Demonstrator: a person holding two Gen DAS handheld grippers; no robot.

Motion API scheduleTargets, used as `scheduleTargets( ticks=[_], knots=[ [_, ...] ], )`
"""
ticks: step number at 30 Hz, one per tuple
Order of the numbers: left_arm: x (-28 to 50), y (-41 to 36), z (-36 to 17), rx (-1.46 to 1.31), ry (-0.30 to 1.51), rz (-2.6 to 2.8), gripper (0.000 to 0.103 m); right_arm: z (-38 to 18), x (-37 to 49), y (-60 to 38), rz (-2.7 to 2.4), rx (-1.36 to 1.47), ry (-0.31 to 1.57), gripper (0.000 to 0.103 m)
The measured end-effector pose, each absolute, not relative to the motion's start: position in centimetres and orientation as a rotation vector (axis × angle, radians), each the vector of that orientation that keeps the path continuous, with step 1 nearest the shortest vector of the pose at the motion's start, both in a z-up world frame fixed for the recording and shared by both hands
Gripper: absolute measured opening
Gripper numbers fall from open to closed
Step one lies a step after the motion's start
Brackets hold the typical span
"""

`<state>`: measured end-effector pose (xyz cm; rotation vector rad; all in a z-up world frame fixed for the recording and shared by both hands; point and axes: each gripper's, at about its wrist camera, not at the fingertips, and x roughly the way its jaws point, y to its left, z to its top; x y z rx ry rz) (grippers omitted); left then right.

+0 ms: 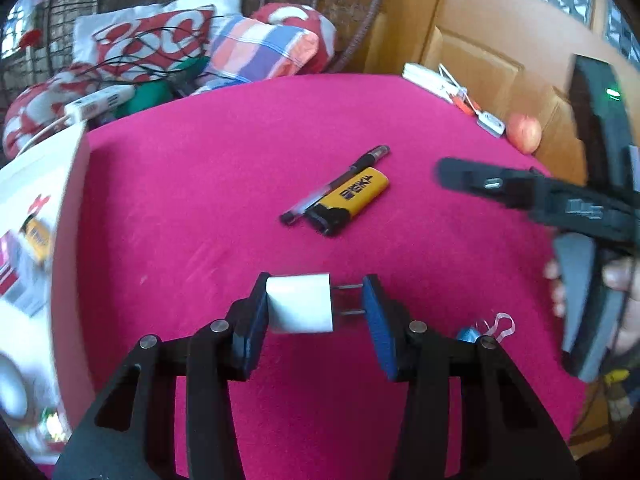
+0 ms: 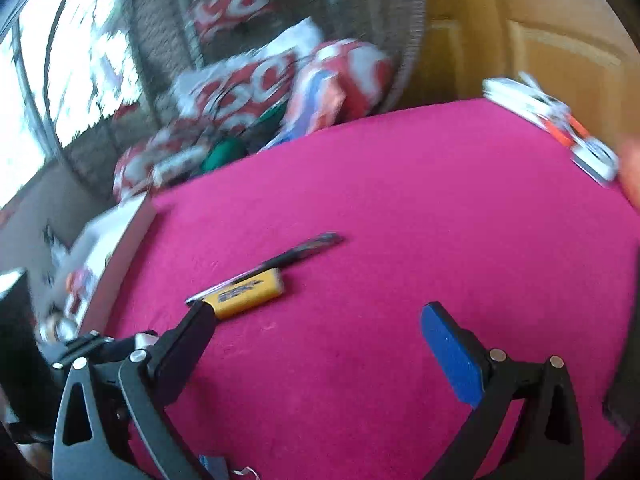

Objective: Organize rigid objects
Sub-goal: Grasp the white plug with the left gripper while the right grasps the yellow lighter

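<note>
Left gripper (image 1: 316, 304) is pinching the white charger plug (image 1: 300, 303) above the pink cloth (image 1: 200, 200), right gripper (image 2: 320, 328) is hanging spread and empty, yellow lighter (image 1: 348, 202) and pen (image 1: 336, 184) are waiting unsorted mid-table.

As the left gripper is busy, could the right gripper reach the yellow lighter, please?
Probably yes: the right gripper is open with nothing in it, and the yellow lighter lies uncovered just ahead on the cloth, only a pen alongside.
</note>
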<state>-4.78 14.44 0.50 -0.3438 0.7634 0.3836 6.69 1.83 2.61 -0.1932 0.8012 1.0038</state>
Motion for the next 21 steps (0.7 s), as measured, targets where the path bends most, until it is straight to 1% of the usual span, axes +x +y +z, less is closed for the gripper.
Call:
scheduleTargets(
  ticks=[6, 12, 18, 20, 21],
  knots=[
    [-8.2, 13.8, 2.5, -0.354, 0.690, 0.406, 0.044, 1.3, 3.9, 7.8, 1.075, -0.455, 0.763, 0.103],
    [-8.9, 14.1, 3.1, -0.332, 0.678, 0.429, 0.044, -0.5, 4.2, 9.5, 1.044, -0.524, 0.796, 0.103],
    [-9.8, 14.0, 2.9, -0.388, 0.699, 0.375, 0.044, -0.4, 3.8, 10.2, 1.045, -0.561, 0.785, 0.103],
    [-10.6, 13.6, 2.9, -0.396, 0.706, 0.364, 0.044, -0.2, 3.8, 9.8, 1.051, -0.555, 0.779, 0.095],
    [-10.9, 13.2, 2.8, -0.401, 0.712, 0.361, 0.044, 0.0, 3.7, 9.6, 1.058, -0.545, 0.765, 0.082]
  ],
)
